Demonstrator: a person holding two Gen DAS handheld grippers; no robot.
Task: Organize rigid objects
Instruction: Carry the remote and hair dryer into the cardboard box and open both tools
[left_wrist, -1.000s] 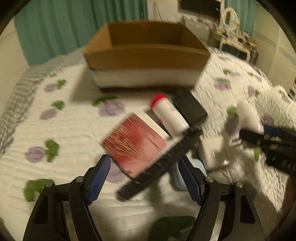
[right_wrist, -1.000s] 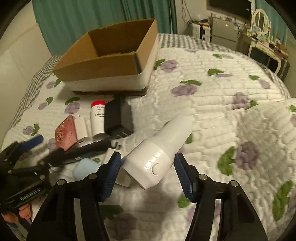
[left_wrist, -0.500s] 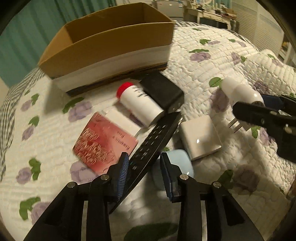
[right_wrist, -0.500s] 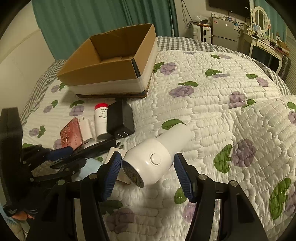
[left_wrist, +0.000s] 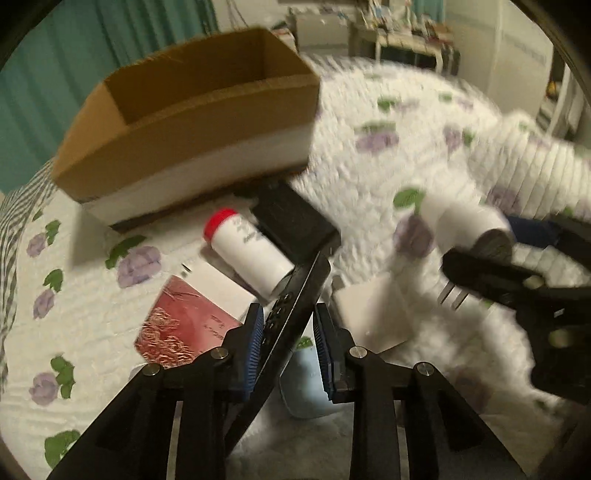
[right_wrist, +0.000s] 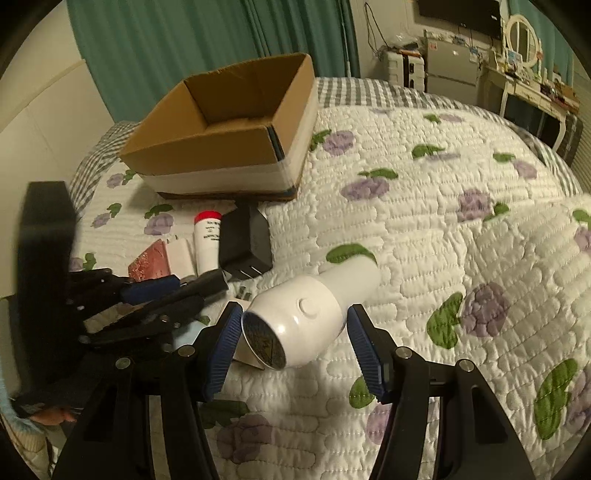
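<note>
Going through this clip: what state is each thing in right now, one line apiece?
Cardboard box: open-topped, looks empty.
Black remote: tilted, between the left hand-held gripper, whose jaws are closing on it.
White hair dryer: lifted, gripped by the right hand-held gripper.
Red-capped bottle: lying on the quilt, capped.
Black adapter: lying beside the bottle.

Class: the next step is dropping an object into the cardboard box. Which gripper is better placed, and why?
Probably the right gripper: the white device between its fingers looks lifted. The left gripper is closing on the remote. Cardboard box is open.
</note>
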